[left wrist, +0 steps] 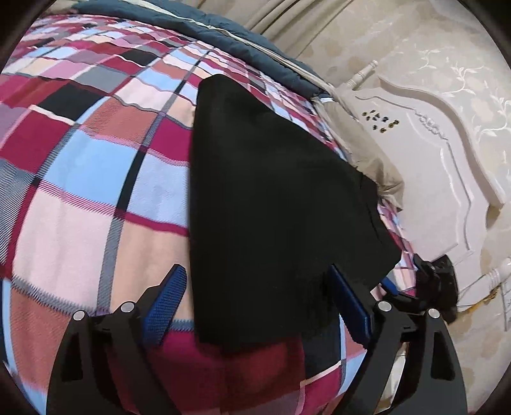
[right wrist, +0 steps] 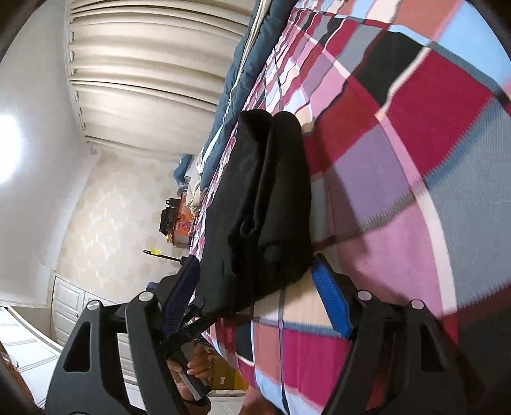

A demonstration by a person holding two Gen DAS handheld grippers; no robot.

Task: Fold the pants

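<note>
Claws x2 agape, prob. astride 1 pants.

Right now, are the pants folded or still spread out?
Folded: the black pants lie doubled in stacked layers on the plaid bedspread, not spread out.

The bed wears a checked cover, with black pants lying flat on it and a blue quilt along its far edge.

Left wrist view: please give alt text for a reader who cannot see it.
Black pants lie folded on a plaid bedspread, their near edge between the open blue-padded fingers of the left gripper. A white carved headboard stands to the right.
</note>
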